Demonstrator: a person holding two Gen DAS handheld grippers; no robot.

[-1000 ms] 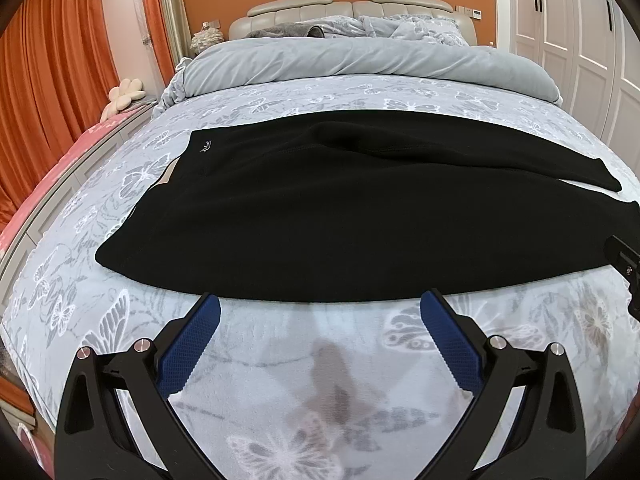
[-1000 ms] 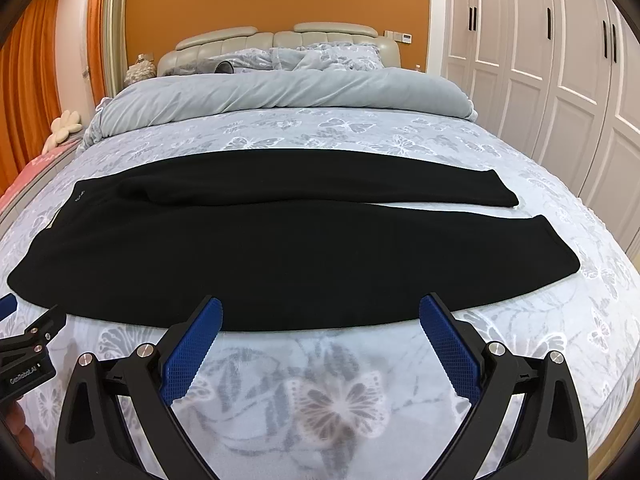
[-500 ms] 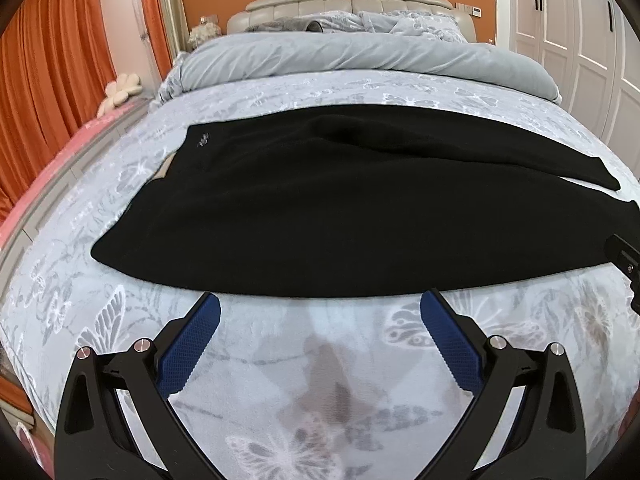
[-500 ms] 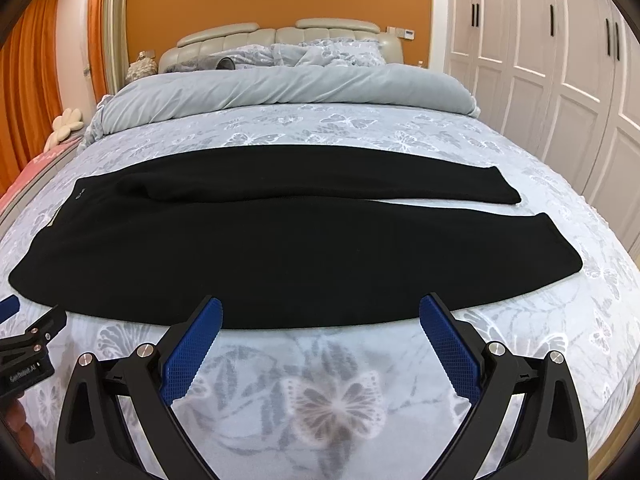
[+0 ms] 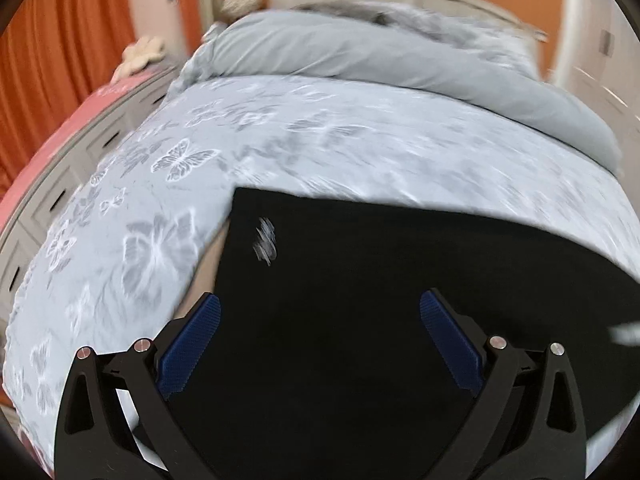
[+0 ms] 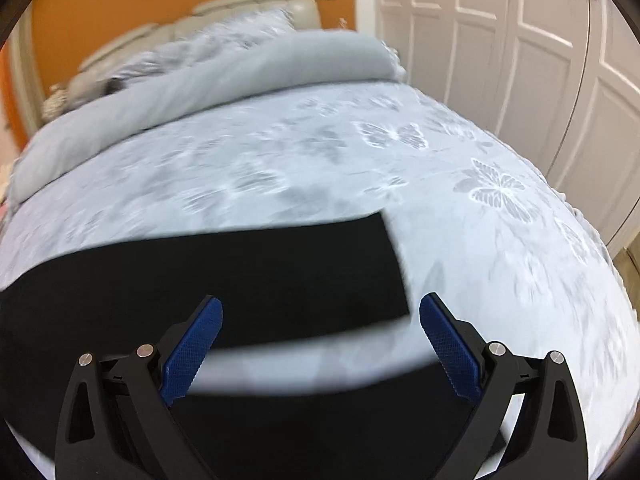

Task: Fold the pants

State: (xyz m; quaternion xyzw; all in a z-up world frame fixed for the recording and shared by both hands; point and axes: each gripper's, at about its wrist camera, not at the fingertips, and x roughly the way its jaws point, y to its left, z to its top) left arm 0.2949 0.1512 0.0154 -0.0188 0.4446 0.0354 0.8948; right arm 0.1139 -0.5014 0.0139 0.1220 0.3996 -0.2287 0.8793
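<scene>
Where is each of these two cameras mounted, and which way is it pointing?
Left wrist view: sits on the left gripper, facing forward over the waistband end of the black pants; its open blue-padded fingers show.
Right wrist view: sits on the right gripper, facing the pants' leg ends and white wardrobe doors; its open fingers show.
Shared: the pants, butterfly bedspread, grey duvet.

Both claws advanced over the black pants (image 5: 360, 320): left claw (image 5: 320, 340) above the waistband, right claw (image 6: 320, 344) above the leg cuffs.
</scene>
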